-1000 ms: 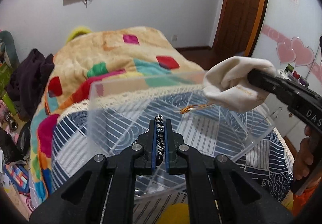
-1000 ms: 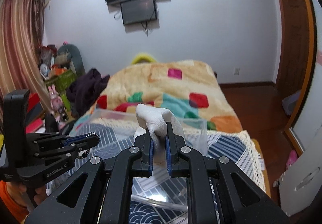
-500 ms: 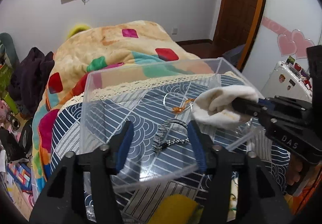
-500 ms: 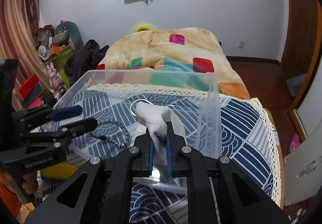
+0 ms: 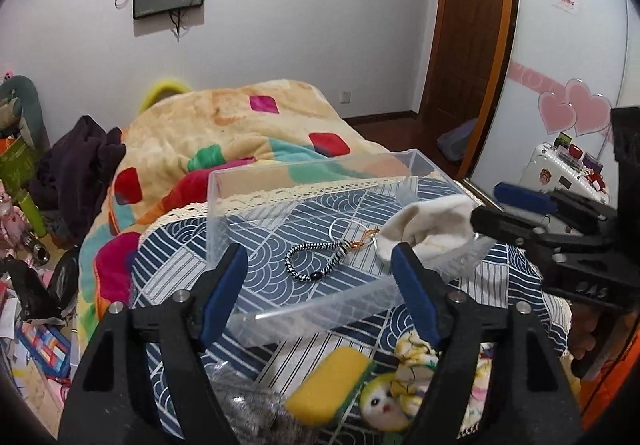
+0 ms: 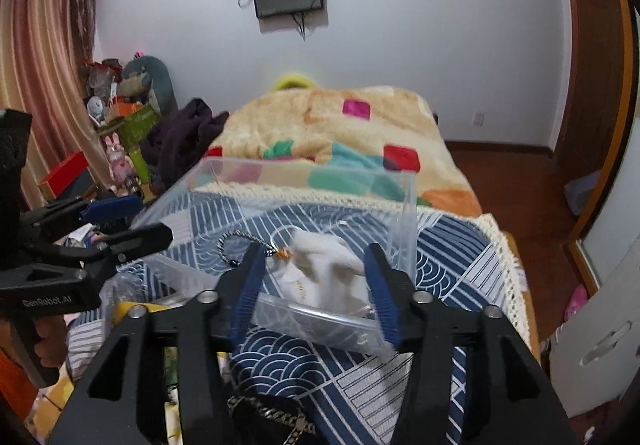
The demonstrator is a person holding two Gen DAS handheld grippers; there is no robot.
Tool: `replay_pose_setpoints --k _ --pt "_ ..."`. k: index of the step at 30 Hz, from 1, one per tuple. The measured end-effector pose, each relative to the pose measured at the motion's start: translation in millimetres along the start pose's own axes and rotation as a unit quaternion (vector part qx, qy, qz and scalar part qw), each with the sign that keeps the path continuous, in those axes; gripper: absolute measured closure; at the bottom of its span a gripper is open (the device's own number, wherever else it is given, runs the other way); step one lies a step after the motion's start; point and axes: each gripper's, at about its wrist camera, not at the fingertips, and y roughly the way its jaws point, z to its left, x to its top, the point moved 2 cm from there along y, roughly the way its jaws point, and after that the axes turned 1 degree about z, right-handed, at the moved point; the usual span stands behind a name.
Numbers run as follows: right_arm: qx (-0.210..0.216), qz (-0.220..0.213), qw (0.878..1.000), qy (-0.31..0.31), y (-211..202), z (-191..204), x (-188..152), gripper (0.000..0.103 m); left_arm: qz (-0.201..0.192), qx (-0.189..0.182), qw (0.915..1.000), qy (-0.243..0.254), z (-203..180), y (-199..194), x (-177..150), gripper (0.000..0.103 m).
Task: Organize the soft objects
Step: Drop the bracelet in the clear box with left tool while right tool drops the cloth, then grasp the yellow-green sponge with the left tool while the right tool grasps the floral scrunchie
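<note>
- The left tool [image 5: 320, 285] is spread wide with nothing between its blue pads [image 5: 222, 295]; it hovers at the near wall of the clear plastic box [image 5: 320, 309], touching nothing that can be seen.
- Inside the box, on its floor, lies a black-and-white braided cord [image 5: 316, 259] with an orange tassel, just left of a white cloth [image 5: 428, 227].
- The white cloth sits in the box's right part, against its right wall.
- The right tool [image 6: 312, 285] is also released, its fingers wide apart on either side of the cloth, gripping nothing.
- In front of the box, on the blue patterned bed cover [image 5: 516, 265], rest a yellow sponge [image 5: 328, 385] and a small doll [image 5: 396, 393].
</note>
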Motion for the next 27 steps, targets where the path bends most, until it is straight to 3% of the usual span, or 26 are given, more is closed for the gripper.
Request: replay_pose_setpoints --k 4,10,19,22,25,27 --pt "0.005 -0.026 1.000 -0.012 -15.7 12.5 0.3 0.034 -0.004 0.005 1.0000 0.001 0.2 -10.9 -10.5 0.018" --pt "0.029 -0.031 0.999 -0.030 -22.1 31.5 -15.2 0.025 0.012 0.008 0.9999 0.004 -1.0 -15.6 -35.1 0.015" --pt "0.059 -0.008 0.997 -0.047 -19.3 53.3 -48.4 0.022 0.041 0.005 0.9991 -0.004 0.1 -13.7 -73.4 0.014" --pt "0.069 0.010 0.996 -0.049 -9.9 58.2 -59.3 0.022 0.044 0.004 0.9990 -0.009 1.9 -10.3 -79.6 0.023" --pt "0.077 0.032 0.994 -0.065 0.5 64.5 -68.6 0.023 0.056 -0.009 0.9982 -0.019 4.8 -3.9 -83.4 0.039" --pt "0.073 0.040 0.994 -0.069 6.0 67.2 -73.1 0.031 0.062 -0.015 0.9976 -0.027 6.9 0.8 -84.9 0.050"
